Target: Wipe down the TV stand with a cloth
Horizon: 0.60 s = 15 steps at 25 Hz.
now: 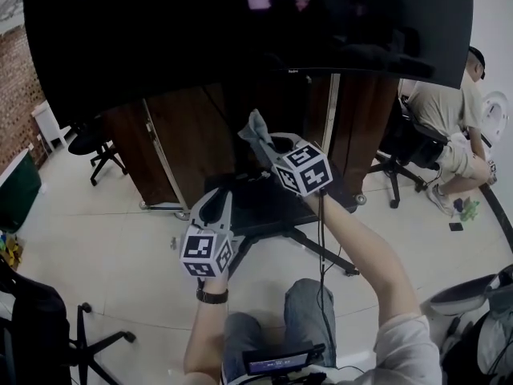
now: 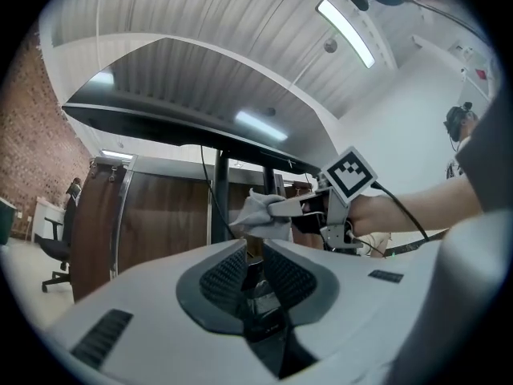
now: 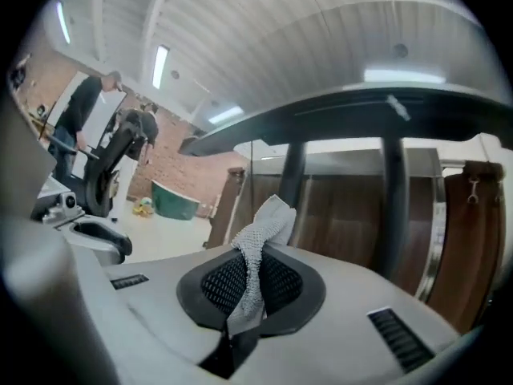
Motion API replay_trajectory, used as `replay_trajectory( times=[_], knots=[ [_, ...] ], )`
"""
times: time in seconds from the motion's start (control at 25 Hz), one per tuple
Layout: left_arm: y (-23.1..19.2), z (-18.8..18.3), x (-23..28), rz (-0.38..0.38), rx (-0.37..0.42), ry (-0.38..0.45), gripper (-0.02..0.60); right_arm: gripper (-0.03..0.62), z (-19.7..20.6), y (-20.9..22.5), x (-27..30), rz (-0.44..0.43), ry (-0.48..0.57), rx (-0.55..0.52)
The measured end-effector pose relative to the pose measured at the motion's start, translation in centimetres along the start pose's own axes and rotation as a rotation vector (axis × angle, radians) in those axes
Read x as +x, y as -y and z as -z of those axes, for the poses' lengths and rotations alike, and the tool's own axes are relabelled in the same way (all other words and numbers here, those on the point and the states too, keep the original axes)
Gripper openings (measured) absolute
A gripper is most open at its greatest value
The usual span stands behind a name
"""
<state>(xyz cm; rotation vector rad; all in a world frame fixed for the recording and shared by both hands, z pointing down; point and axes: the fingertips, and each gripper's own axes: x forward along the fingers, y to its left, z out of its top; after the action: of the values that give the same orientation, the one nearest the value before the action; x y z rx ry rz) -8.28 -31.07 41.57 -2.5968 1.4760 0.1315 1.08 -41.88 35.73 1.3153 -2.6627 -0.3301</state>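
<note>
A big black TV fills the top of the head view; below it the TV stand's dark base and splayed legs rest on the pale floor. My right gripper is shut on a grey cloth, raised in front of the stand's column just under the screen. In the right gripper view the cloth sticks up from between the pads of that gripper. My left gripper is lower and to the left, over the base, shut with nothing in it. In its own view, the left gripper points at the cloth and column.
Brown wooden cabinets stand behind the stand. Office chairs stand at the left, right and near left. A person sits at the far right. A green tub is at the left edge.
</note>
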Motion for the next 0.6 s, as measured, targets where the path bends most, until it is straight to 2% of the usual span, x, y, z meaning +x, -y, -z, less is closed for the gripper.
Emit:
replay_trajectory(
  times=[0.16,0.28,0.44,0.52,0.6],
  knots=[
    [0.1,0.0,-1.3,0.004,0.013,0.006,0.075,0.025,5.6,-5.6,1.4,-0.116,-0.153,0.102],
    [-0.5,0.5,-2.0,0.000,0.008,-0.003,0.075,0.025,9.7,-8.5,-1.4,-0.167,-0.219,0.138],
    [-0.6,1.0,-2.1,0.005,0.001,-0.008,0.075,0.025,13.0,-9.8,-6.1,-0.222,-0.271,0.213],
    [-0.4,1.1,-2.1,0.016,0.005,-0.006,0.075,0.025,13.1,-7.9,-7.5,-0.189,-0.271,0.192],
    [-0.2,0.8,-2.0,0.030,0.005,0.020,0.075,0.025,11.9,-3.5,-7.4,-0.091,-0.222,0.151]
  ],
)
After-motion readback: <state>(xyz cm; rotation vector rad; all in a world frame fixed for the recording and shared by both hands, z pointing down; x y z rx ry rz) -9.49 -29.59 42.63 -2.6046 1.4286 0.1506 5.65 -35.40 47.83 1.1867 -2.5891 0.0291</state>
